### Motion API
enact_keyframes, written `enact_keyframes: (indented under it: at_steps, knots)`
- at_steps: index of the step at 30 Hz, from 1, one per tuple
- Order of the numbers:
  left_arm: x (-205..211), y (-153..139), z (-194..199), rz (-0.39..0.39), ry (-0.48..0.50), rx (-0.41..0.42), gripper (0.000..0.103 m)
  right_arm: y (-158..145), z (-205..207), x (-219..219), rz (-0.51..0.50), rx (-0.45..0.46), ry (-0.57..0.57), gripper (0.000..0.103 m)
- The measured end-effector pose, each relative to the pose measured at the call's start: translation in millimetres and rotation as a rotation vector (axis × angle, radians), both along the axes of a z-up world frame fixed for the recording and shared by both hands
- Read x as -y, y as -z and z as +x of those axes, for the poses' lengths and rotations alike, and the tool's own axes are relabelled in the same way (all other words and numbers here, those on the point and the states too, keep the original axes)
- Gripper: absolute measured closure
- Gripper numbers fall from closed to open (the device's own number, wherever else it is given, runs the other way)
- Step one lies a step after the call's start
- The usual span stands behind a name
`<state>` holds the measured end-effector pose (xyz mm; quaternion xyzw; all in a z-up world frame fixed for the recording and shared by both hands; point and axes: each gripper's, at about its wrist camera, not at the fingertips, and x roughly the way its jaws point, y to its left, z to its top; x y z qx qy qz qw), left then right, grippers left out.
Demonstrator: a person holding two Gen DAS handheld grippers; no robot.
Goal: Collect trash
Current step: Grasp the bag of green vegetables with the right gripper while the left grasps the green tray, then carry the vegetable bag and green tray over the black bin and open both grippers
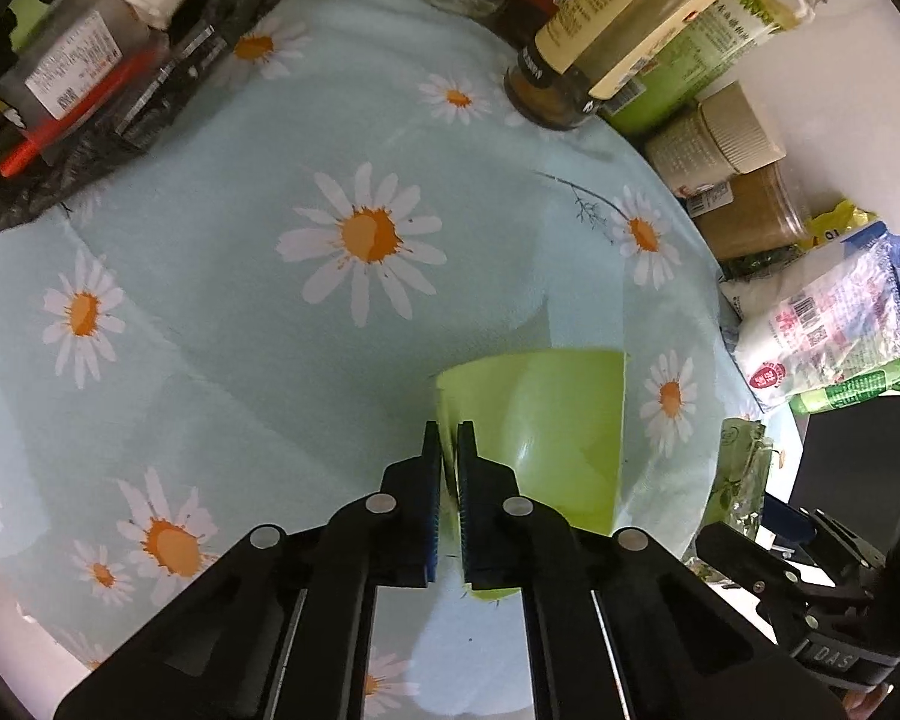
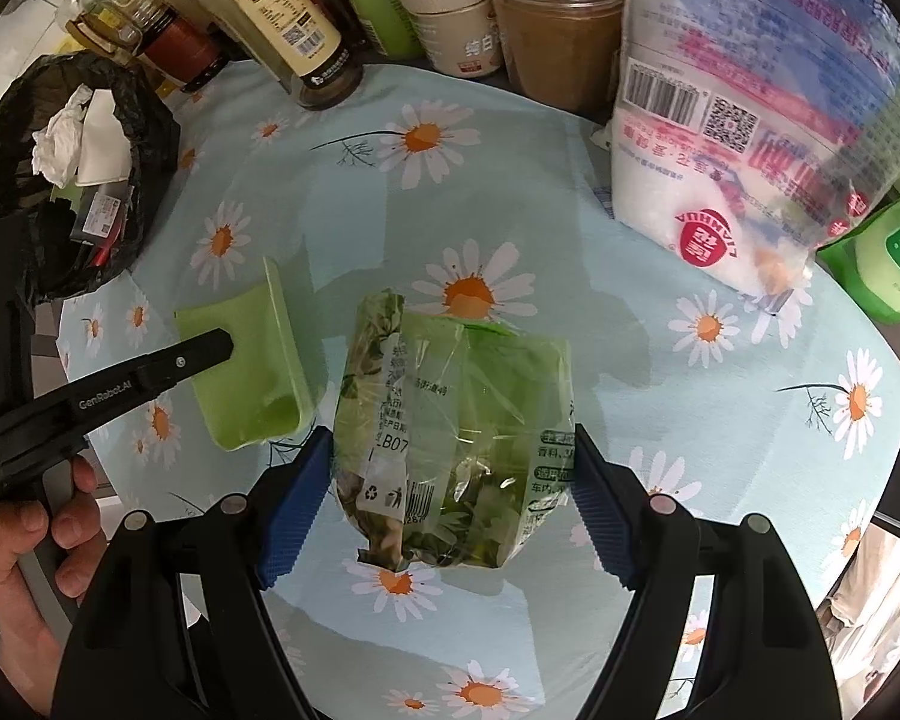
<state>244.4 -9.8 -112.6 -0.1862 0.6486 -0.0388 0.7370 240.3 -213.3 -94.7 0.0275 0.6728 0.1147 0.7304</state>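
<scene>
while the left gripper (image 1: 448, 450) is pinching the wall of a green tray (image 1: 546, 432) between nearly closed jaws, the right gripper (image 2: 453, 480) is standing wide around a green wrapper (image 2: 450, 444), one pad at each side, apparently touching but not yet squeezing; the wrapper is lying flat on the daisy tablecloth (image 2: 720, 420), just beside the tray; the edge grip is probably letting the thin tray be lifted clear of the cloth, and the wide stance is suiting the broad, slack wrapper, which will likely crumple as the jaws are closing; the black trash bag (image 2: 150, 138) is sitting open at the far left of the table, already holding crumpled paper (image 2: 66, 144), so both pieces are likely heading there; bottles (image 2: 294, 18) and jars (image 2: 552, 18) are lining the far edge, and a white sack (image 2: 738, 138) is leaning close on the right; the left gripper's arm and the tray are lying between the wrapper and the bag, so the right-hand carry is needing a path over or behind them.
</scene>
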Motion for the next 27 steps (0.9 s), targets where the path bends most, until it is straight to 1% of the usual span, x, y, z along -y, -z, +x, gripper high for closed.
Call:
enact_keyframes:
  at_steps: [9, 15, 20, 27]
  knots:
    - [0, -19, -10, 0.024, 0.039, 0.059, 0.100, -4, -3, -11, -0.006, -0.001, -0.035, 0.027]
    - [-3, -37, -16, 0.074, 0.062, 0.124, 0.100, -6, -5, -24, -0.004, 0.003, -0.060, 0.027]
    - [-16, -51, -21, 0.111, 0.052, 0.164, 0.101, -7, -3, -37, 0.008, -0.002, -0.085, 0.027]
    - [-54, -72, -32, 0.147, -0.006, 0.208, 0.101, -16, -2, -67, 0.046, 0.006, -0.129, 0.027]
